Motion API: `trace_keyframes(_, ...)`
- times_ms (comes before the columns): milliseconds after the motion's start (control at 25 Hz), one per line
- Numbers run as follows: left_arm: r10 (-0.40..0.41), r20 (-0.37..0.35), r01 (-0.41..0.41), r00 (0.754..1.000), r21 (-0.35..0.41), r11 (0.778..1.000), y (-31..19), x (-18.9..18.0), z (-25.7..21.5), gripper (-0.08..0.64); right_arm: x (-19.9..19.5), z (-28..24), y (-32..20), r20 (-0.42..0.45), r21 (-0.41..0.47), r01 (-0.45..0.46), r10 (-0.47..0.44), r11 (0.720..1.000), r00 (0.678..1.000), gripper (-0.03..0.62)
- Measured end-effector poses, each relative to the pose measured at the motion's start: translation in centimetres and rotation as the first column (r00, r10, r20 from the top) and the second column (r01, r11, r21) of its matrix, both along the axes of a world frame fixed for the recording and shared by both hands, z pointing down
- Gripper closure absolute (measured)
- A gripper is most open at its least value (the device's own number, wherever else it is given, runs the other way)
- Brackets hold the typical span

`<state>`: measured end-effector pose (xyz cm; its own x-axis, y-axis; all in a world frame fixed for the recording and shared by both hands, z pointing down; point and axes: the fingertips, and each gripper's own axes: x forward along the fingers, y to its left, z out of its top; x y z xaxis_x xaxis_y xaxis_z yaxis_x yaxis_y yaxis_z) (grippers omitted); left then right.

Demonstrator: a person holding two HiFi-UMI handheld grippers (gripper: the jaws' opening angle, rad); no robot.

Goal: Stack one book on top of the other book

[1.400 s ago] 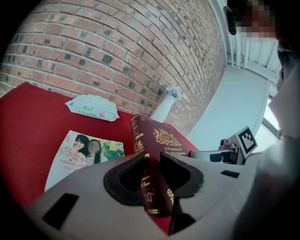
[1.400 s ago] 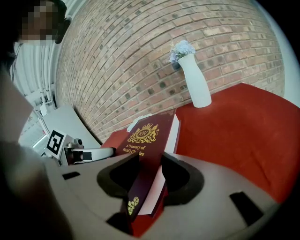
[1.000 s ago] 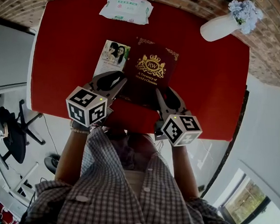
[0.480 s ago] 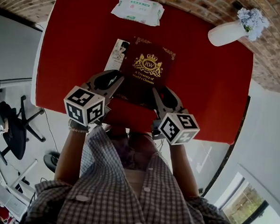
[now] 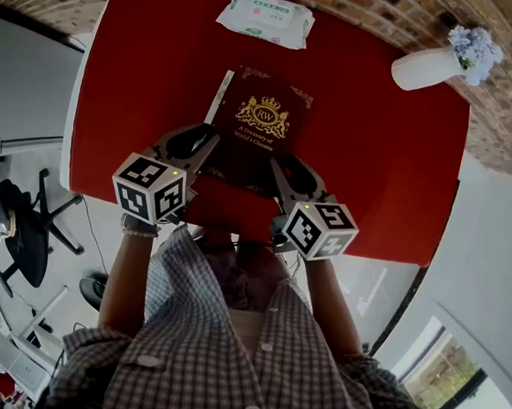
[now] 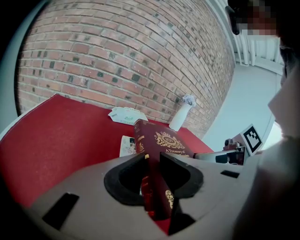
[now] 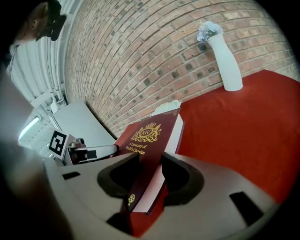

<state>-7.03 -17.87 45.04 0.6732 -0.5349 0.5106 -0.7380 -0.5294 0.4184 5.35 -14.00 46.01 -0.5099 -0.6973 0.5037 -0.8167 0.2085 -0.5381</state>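
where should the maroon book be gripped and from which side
Grip the maroon book at its near edge, coming from the person's side, one gripper per corner. It is a wide, flat hardback, so jaws pinching across its thickness at both corners should keep it level, as the left gripper and right gripper do now.

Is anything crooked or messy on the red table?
Only a little: the red book, gripped by the left gripper and right gripper, is tilted over the photo book, whose edge pokes out on the left. The vase stands upright; nothing spilled.
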Motion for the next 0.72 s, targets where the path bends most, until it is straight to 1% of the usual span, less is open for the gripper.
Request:
trace_keyframes(280, -0.019, 0.037, 0.019, 0.999, -0.017, 1.0, -0.8, -1.8, 1.5, 0.457, -1.8, 1.3, -1.0, -0.005, -0.026, 0.025, -0.025, 0.999, 1.0, 0.443)
trace_keyframes(480, -0.017, 0.072, 0.019, 0.997, -0.031, 0.999, -1.2, -2.1, 2.9, 0.46, -2.3, 2.5, -1.4, -0.024, -0.048, 0.048, -0.049, 0.998, 0.999, 0.445)
trace_keyframes(720, -0.029, 0.048, 0.03, 0.998, -0.025, 0.999, -1.2, -2.2, 3.1, 0.46, -2.3, 2.8, -1.5, -0.033, -0.037, 0.055, -0.056, 0.998, 0.998, 0.442)
